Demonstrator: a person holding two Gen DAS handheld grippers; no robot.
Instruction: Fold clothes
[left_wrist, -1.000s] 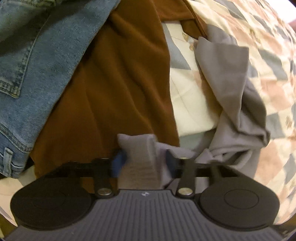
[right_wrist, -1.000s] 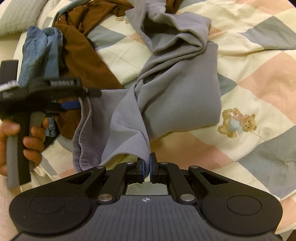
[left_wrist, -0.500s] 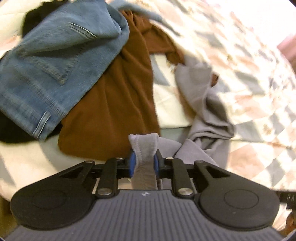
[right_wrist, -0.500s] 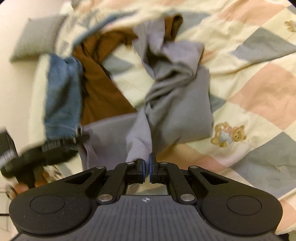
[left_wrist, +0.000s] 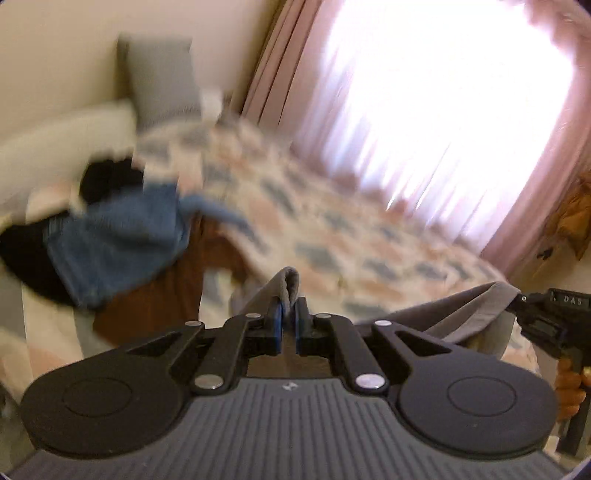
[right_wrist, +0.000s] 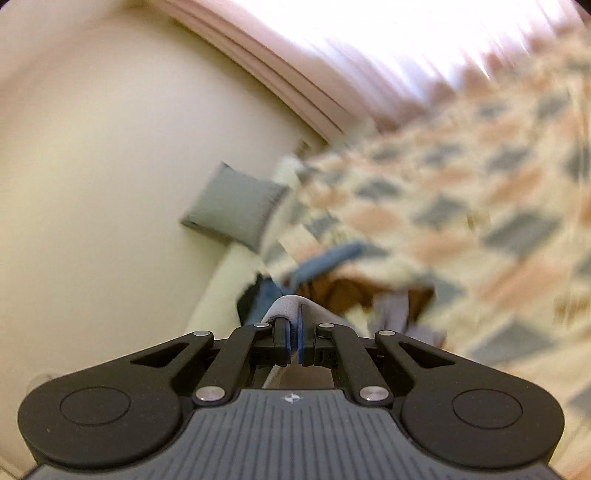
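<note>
While both tools pinch grey garment.

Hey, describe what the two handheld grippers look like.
Both the left gripper and the right gripper are matte black, with blue-padded fingers, silver pivot pins, two round black discs and a ribbed grey base. White lettering marks the right gripper's side.

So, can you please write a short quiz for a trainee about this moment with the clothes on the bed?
1. True or false: the left gripper is open.
2. What do both grippers hold?
3. Which lies on the bed: (a) jeans, (b) towel, (c) shoes?

Key:
1. False; it is shut on cloth.
2. The grey garment; the right gripper pinches it too.
3. a
</note>
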